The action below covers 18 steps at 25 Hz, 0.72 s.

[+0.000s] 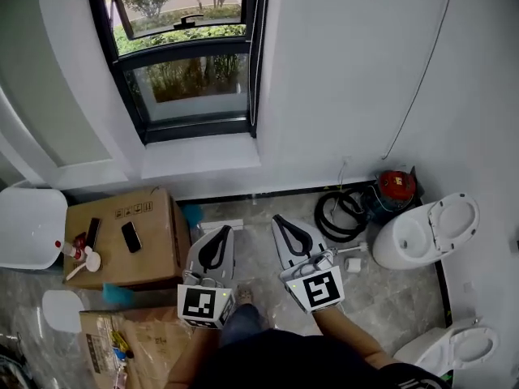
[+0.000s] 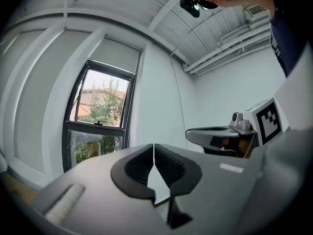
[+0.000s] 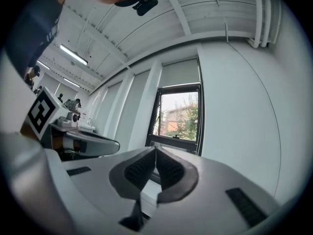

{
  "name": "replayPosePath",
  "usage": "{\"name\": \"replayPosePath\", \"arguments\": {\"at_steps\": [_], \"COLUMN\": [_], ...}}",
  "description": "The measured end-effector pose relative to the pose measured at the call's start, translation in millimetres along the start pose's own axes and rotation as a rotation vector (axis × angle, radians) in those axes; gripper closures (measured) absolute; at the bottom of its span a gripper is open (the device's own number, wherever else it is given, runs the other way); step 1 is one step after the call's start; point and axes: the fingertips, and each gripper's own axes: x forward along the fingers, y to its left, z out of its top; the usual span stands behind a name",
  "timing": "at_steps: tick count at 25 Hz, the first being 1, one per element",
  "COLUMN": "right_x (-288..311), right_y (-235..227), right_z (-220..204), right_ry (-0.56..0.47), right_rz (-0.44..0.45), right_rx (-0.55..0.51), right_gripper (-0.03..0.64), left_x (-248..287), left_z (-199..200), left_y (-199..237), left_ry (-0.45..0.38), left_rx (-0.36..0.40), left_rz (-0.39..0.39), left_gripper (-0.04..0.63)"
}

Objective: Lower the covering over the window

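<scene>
High above closed left fingers (image 2: 169, 166), raised blind (image 2: 120, 56)

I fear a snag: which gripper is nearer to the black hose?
Right. The right gripper is just left of the hose; the left gripper is farther left, near a box.

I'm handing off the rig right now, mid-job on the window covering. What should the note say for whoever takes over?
Left tool: shut, empty, held level toward the window.
Right tool: shut, empty, level, beside the left one.
Blind: covers only the top of the window; the glass below is bare.
Done: nothing so far; neither tool touches the blind or the window.
Left: move in and find the blind's pull. A thin cord runs down the wall right of the window, but I cannot tell if it is the pull. Grip the pull and bring the blind down.
</scene>
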Motion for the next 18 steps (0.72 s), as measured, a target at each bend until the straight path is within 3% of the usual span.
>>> {"name": "replayPosePath", "arguments": {"at_steps": [7, 11, 18], "right_x": [85, 111, 141], "right_y": [-31, -43, -50], "right_z": [-18, -17, -6], "right_ry": [0.075, 0.083, 0.057], "right_rz": [-0.061, -0.095, -0.08], "right_rx": [-0.007, -0.007, -0.056], "right_gripper": [0.603, 0.603, 0.603], "left_x": [67, 86, 108], "left_z": [-10, -13, -2], "left_y": [74, 94, 112], "left_ry": [0.033, 0.035, 0.007], "left_rx": [-0.029, -0.042, -0.049], "left_rz": [-0.079, -0.119, -0.127], "left_gripper": [0.583, 0.583, 0.583]}}
